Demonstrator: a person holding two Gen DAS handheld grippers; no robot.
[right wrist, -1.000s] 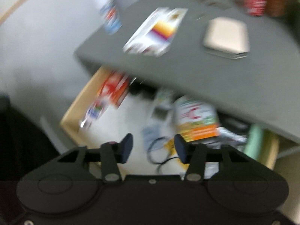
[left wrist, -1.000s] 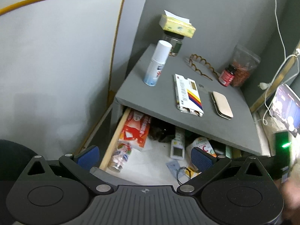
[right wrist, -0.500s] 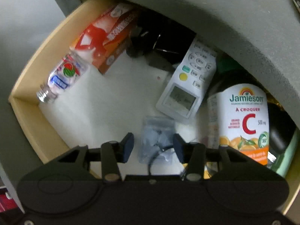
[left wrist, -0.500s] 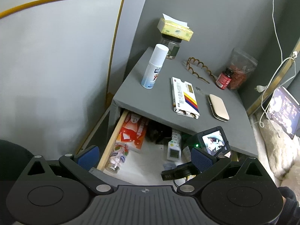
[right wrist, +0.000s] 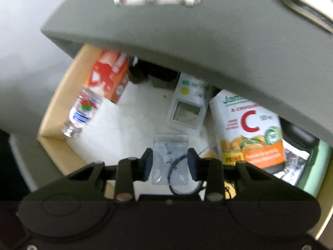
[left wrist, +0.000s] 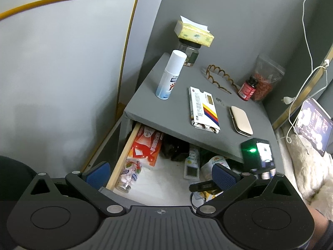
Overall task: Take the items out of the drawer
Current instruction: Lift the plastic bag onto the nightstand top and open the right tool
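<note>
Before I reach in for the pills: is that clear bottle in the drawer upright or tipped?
Tipped: the clear bottle lies on its side along the drawer wall.

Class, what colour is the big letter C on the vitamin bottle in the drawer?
Red, on the white label of the vitamin bottle; it shows best in the right wrist view.

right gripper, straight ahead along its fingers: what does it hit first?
Likely the small clear zip bag lying between the right gripper fingers on the white drawer floor; beyond it, the white remote. Depth unclear.
</note>
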